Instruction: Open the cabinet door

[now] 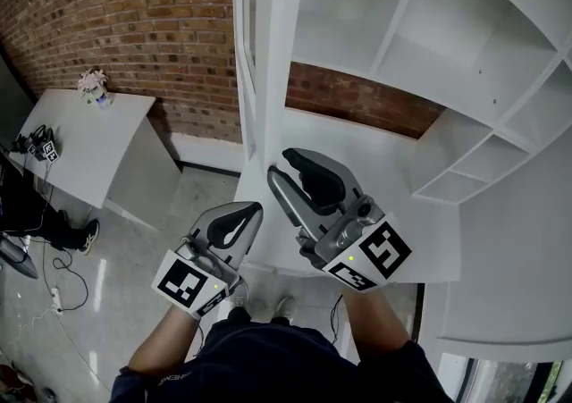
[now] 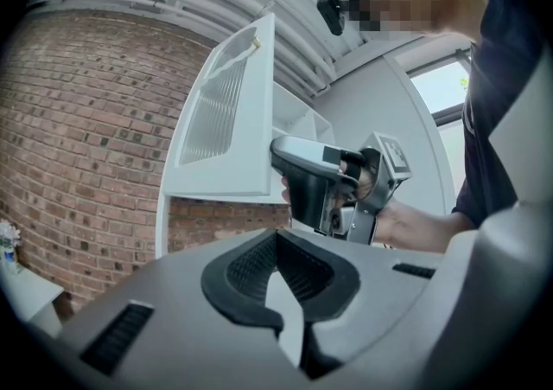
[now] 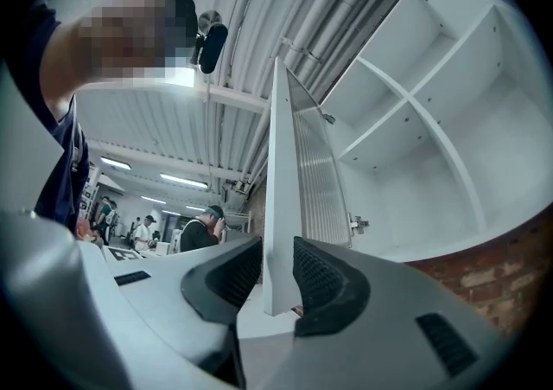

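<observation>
A pale glossy floor (image 1: 116, 303) lies underfoot, and ahead a white cabinet (image 1: 465, 62) of bare shelves stands against a brick wall (image 1: 134, 26). The left gripper (image 2: 276, 237) has its 2 jaws pressed together on nothing. The right gripper (image 3: 278, 271) has its jaws spread around the bottom edge of the swung-out cabinet door (image 3: 281, 163), not pinching it.
</observation>
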The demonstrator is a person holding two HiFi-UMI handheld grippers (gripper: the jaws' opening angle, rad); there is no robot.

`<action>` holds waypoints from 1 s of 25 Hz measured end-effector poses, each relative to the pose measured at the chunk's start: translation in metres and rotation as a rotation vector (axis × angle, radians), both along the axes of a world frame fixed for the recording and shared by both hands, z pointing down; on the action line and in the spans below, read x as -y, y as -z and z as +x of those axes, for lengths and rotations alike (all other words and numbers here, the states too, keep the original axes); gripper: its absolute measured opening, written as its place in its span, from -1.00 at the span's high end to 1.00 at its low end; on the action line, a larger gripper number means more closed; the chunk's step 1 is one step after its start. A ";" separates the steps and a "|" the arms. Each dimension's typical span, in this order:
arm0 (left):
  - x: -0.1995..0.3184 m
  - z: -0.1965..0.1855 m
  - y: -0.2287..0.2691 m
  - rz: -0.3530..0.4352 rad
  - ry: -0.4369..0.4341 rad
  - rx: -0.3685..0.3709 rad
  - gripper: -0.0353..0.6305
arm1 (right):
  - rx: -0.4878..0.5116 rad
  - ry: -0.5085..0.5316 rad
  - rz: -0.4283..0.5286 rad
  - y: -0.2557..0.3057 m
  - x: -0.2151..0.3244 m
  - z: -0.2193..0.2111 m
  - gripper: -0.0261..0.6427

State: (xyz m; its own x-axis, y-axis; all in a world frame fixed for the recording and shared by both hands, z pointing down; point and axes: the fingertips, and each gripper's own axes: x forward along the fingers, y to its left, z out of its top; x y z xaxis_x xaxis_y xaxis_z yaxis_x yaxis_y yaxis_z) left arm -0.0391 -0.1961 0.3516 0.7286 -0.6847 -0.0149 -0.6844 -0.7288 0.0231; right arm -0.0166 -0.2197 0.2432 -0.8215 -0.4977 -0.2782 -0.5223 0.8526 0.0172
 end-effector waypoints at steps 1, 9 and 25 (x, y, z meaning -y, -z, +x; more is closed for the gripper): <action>0.000 0.000 0.002 0.002 -0.002 -0.001 0.87 | 0.002 -0.002 -0.001 0.001 0.000 0.001 0.60; 0.004 0.007 0.006 0.005 -0.030 -0.005 0.87 | 0.001 -0.031 -0.010 -0.001 -0.001 0.012 0.60; 0.006 0.017 0.003 0.008 -0.093 -0.005 0.87 | -0.007 -0.128 -0.068 -0.022 -0.003 0.033 0.65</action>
